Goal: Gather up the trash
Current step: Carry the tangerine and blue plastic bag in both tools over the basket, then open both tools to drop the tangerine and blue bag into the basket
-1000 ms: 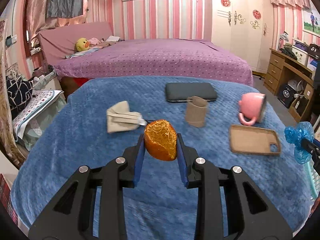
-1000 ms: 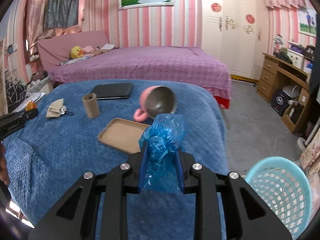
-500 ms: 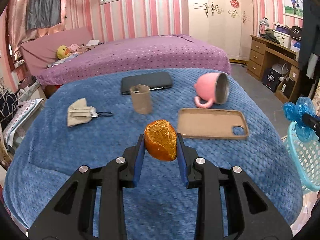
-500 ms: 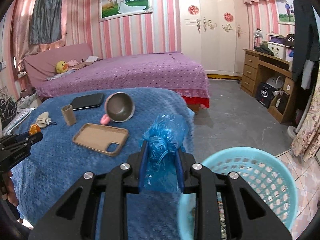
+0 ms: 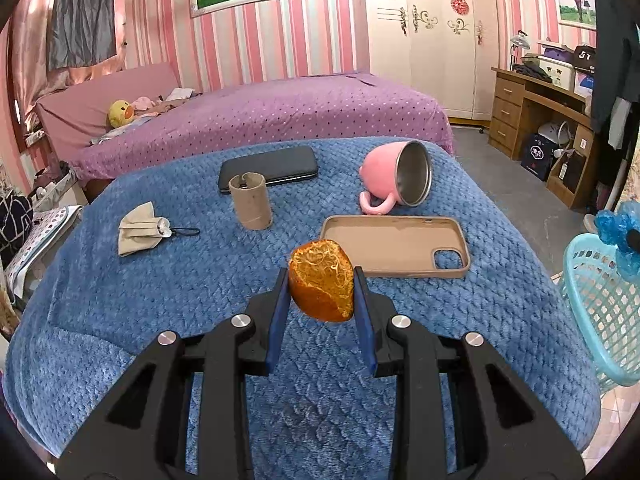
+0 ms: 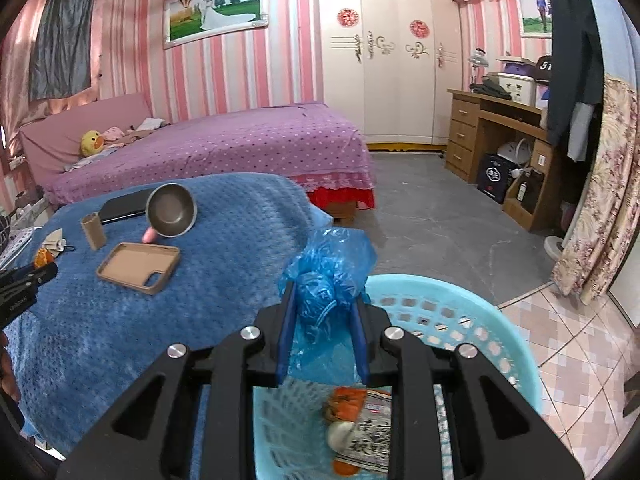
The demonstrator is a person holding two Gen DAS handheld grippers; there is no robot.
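My left gripper (image 5: 322,294) is shut on a piece of orange peel (image 5: 322,286), held above the blue blanket (image 5: 200,280). My right gripper (image 6: 324,312) is shut on a crumpled blue plastic bag (image 6: 330,270), over the near rim of the light-blue basket (image 6: 480,320), which holds wrappers and peel (image 6: 360,420). In the left wrist view the basket (image 5: 600,300) stands off the bed's right edge, with the blue bag (image 5: 618,236) above it. A cardboard tube (image 5: 250,200) and a folded beige mask (image 5: 138,228) lie on the blanket.
A tan phone case (image 5: 394,246), a tipped pink mug (image 5: 396,178) and a dark phone (image 5: 268,168) also lie on the blanket. Behind is a purple bed (image 5: 260,116). A wooden desk (image 6: 500,136) and floral curtain (image 6: 600,184) stand right of the grey floor.
Both grippers swung to the right, keeping their loads. The right one went from above the blanket to over the basket. The left one now faces the phone case and mug.
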